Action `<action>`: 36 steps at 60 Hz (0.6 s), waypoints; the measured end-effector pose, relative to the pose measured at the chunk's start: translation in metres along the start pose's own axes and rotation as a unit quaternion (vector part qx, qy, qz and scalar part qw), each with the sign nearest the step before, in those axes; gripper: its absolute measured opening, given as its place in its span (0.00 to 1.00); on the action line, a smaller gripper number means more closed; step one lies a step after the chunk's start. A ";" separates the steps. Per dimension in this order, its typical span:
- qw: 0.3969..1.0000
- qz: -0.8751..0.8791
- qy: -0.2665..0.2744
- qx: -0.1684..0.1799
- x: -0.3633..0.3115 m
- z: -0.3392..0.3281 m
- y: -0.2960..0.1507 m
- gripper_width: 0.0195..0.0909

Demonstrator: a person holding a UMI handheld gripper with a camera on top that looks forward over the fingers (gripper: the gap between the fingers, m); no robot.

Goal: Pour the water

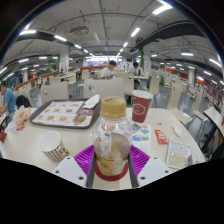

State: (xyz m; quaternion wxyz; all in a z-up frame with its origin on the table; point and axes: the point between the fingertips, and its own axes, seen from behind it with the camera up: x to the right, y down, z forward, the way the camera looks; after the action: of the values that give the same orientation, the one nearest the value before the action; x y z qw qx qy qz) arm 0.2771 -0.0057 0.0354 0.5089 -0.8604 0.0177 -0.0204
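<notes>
The claw (112,160) is clamped on a clear plastic bottle with a red cap (112,150), its purple pads (85,158) pressing the bottle's two sides; the bottle lies along the fingers with the capped end nearest the camera and its base pointing forward. It sits above the near edge of a pale worktop (30,140). Just beyond the bottle stands a clear glass cup of amber liquid (113,108), and beside that a red paper cup (141,105). Toward the far left of the worktop lies a dark rectangular tray with food items (63,113). A small white patterned paper cup (52,148) stands near the left front edge, and a flat printed packet (178,153) lies toward the right edge.
</notes>
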 end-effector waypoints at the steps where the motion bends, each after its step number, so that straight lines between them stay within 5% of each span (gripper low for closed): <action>1: 1.000 0.000 -0.001 -0.008 0.000 -0.001 0.002 0.47; 6: 0.999 0.013 -0.007 -0.044 -0.004 -0.008 0.015 0.95; 9: 0.998 0.018 -0.004 -0.056 -0.005 -0.018 0.017 0.88; 36: 0.991 0.017 0.035 -0.126 -0.066 -0.207 0.021 0.92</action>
State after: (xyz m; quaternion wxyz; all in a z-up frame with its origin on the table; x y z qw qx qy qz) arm 0.1996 -0.1931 0.1154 0.3954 -0.9161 0.0528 -0.0392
